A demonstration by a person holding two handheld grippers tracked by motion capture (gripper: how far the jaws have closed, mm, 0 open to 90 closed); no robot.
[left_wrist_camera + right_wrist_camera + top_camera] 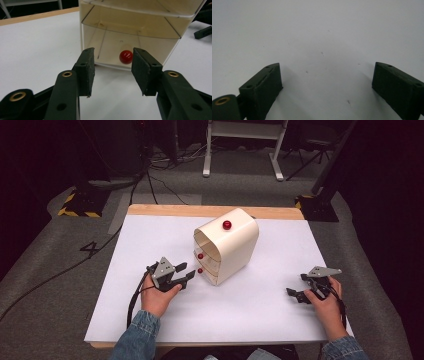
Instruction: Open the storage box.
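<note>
Left tool jaws part-closed on nothing; right tool gapes wide

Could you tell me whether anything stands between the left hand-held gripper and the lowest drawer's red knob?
Nothing visible does. The left hand-held gripper points straight at the red knob of the cream drawer unit, with bare white table between them; its jaws stand apart, short of the knob.

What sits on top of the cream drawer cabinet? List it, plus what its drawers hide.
One red knob stands on top of the cream drawer cabinet. Two more red knobs show on its front. The bottom drawer looks empty through its clear front; the upper drawers' contents cannot be made out.
</note>
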